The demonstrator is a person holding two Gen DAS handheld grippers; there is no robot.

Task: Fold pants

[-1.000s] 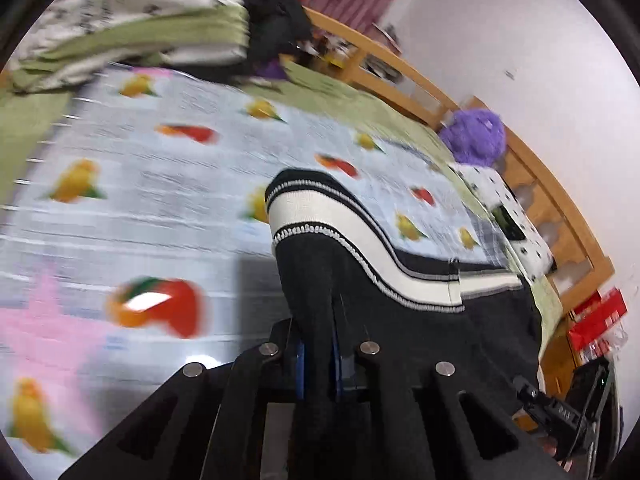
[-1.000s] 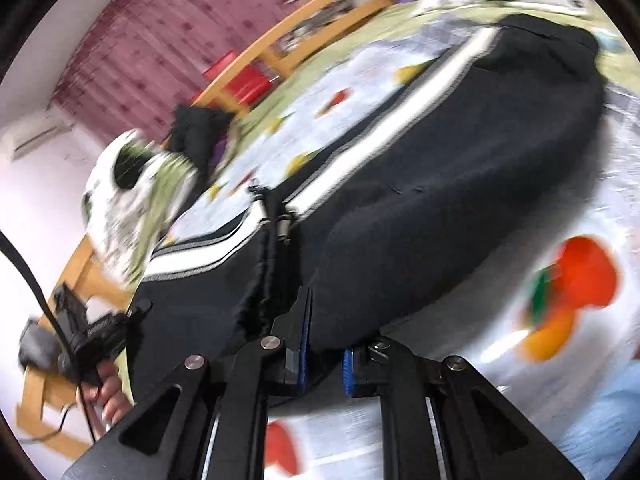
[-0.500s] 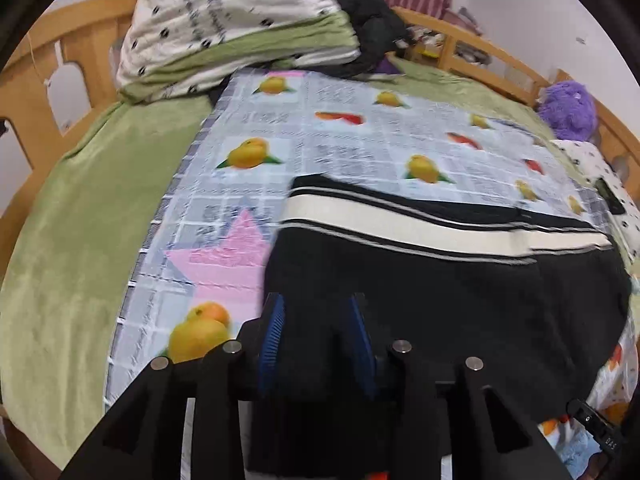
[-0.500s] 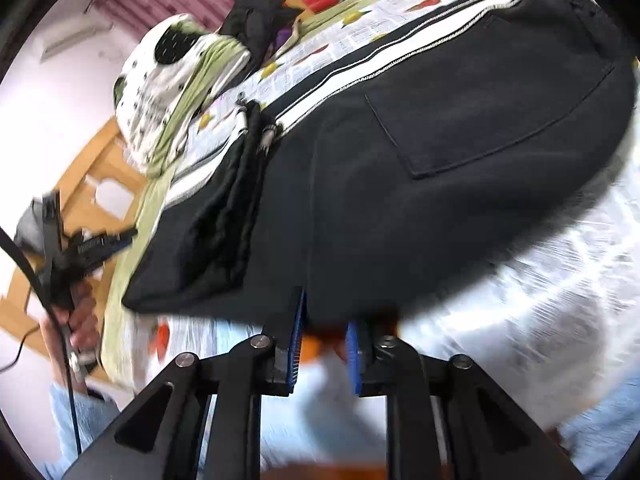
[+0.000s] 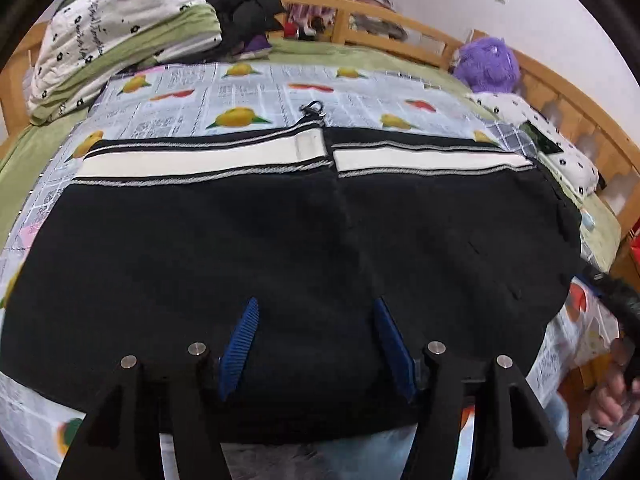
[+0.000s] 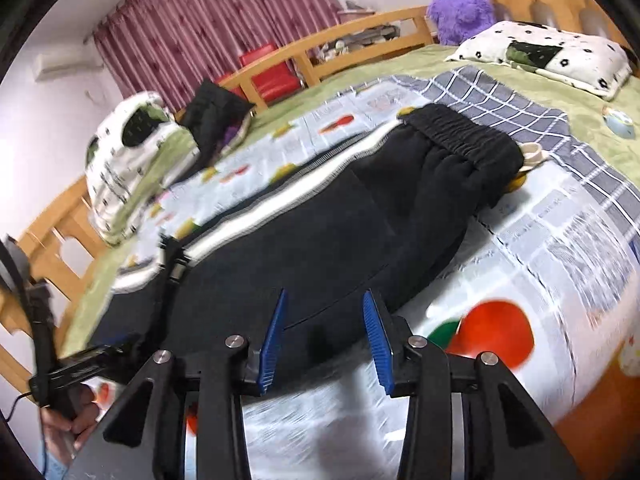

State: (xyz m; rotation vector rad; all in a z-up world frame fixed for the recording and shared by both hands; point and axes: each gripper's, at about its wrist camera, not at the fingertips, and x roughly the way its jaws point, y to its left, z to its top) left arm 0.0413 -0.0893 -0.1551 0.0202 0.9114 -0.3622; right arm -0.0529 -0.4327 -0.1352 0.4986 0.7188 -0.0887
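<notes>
- The pants (image 5: 280,248) are black fleece with a broad white side stripe (image 5: 208,158) edged in thin grey piping, and they lie flat on the fruit-print sheet (image 5: 256,92) that covers the bed.
- In the left wrist view the pants are folded over on themselves: two stripe ends meet near the middle of the far edge, and a small metal zipper pull (image 5: 314,107) pokes out just beyond that meeting point.
- In the right wrist view the gathered elastic waistband (image 6: 460,136) lies at the far right end of the pants, close to a grey checked cloth (image 6: 520,108); the stripe runs away to the left.
- The left gripper (image 5: 316,336) hovers low over the near edge of the black cloth, pointing toward the far side of the bed; its blue-padded fingers (image 5: 240,340) stand wide apart with nothing between them.
- The right gripper (image 6: 324,336) sits at the near edge of the pants, angled toward the waistband; its jaws are apart too, holding no fabric.
- In the right wrist view the person's left hand (image 6: 68,420) shows at the lower left, around the other gripper's handle.
- A folded quilt (image 5: 112,28), a purple plush toy (image 5: 488,64) and a spotted pillow (image 6: 540,52) lie toward the far parts of the bed, well apart from the pants.
</notes>
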